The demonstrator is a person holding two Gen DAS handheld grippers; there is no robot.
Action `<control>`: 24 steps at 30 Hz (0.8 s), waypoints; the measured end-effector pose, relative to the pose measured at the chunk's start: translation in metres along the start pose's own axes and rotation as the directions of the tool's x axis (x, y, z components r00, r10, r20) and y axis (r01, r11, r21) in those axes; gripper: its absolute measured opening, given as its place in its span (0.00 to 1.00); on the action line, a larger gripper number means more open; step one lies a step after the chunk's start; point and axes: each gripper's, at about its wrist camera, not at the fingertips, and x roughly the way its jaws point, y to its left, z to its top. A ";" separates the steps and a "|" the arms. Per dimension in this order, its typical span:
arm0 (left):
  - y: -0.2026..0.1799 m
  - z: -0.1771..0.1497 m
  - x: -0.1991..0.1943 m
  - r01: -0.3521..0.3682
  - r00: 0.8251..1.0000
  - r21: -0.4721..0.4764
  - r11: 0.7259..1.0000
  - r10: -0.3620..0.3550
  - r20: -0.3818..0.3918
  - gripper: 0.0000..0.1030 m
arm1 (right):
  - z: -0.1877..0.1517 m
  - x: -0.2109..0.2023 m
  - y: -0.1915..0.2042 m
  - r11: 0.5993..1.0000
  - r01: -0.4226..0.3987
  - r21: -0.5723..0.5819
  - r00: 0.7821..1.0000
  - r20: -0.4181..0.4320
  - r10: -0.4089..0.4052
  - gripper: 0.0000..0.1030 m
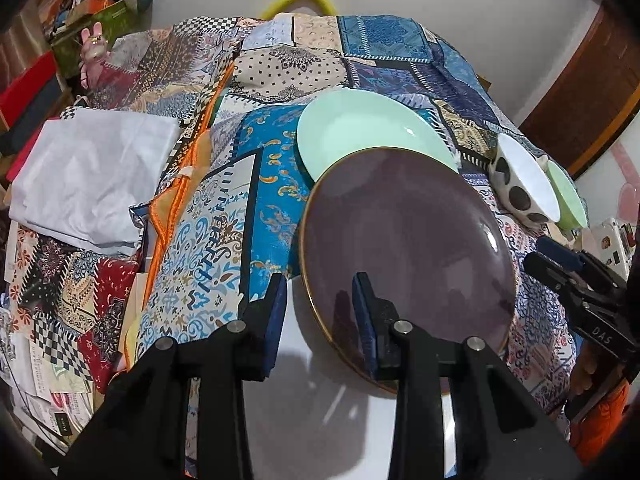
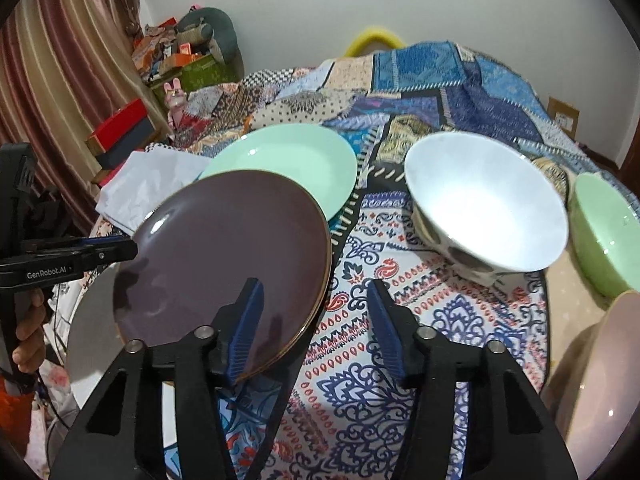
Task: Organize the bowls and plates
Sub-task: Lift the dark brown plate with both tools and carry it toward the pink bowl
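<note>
The left wrist view alone shows a folded pale grey cloth (image 1: 92, 176) lying on the patchwork-patterned bedspread (image 1: 280, 68), left of the dishes, and a white round surface (image 1: 320, 400) under the near edge of the round brown-purple plate with a gold rim (image 1: 404, 232). The right wrist view alone shows the inside of the white bowl with dark spots on its outside (image 2: 484, 200), a pale pink dish edge (image 2: 600, 380) at the lower right, and a person's hand (image 2: 28, 340) gripping the handle of the other tool.

Counted across both views: two plates, the brown-purple one and a round mint-green plate (image 1: 368, 132) partly under its far edge; two bowls, the spotted white one and a light green bowl (image 2: 604, 232) just beside it on the right; and the pink dish, too cut off to name.

The left gripper (image 1: 320, 312) has its jaws set narrowly apart and straddles the near-left rim of the brown-purple plate: one blue pad lies over the plate's face, the other outside the rim. Whether the pads press on it cannot be told. The right gripper (image 2: 316, 328) stands moderately open; its left pad overlaps the plate's near-right edge, its right pad hangs over the bedspread, holding nothing.
</note>
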 end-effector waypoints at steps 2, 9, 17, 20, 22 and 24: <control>0.001 0.001 0.004 0.005 1.000 -0.006 1.000 -0.005 0.001 0.32 | -0.001 0.006 -0.001 1.000 0.001 0.005 1.000 -0.013 -0.001 0.45; 0.005 0.006 0.018 0.016 1.000 -0.012 1.000 -0.016 -0.011 0.28 | 0.000 0.023 -0.002 1.000 -0.025 0.012 0.997 -0.068 0.026 0.34; 0.000 0.008 0.025 0.023 1.000 0.004 1.000 -0.023 -0.004 0.25 | 0.000 0.033 -0.001 0.996 -0.079 0.036 0.992 -0.097 0.082 0.31; 0.000 0.009 0.026 0.023 1.000 0.003 1.000 -0.023 -0.002 0.25 | 0.000 0.035 0.002 0.996 -0.081 0.034 0.992 -0.097 0.084 0.31; -0.002 0.007 0.025 0.013 1.000 0.012 1.000 -0.013 0.007 0.25 | 0.002 0.035 0.001 0.995 -0.084 0.045 0.991 -0.097 0.088 0.30; -0.004 0.006 0.024 0.008 1.000 0.019 1.000 -0.008 0.013 0.25 | 0.002 0.034 0.000 0.995 -0.082 0.050 0.991 -0.098 0.087 0.29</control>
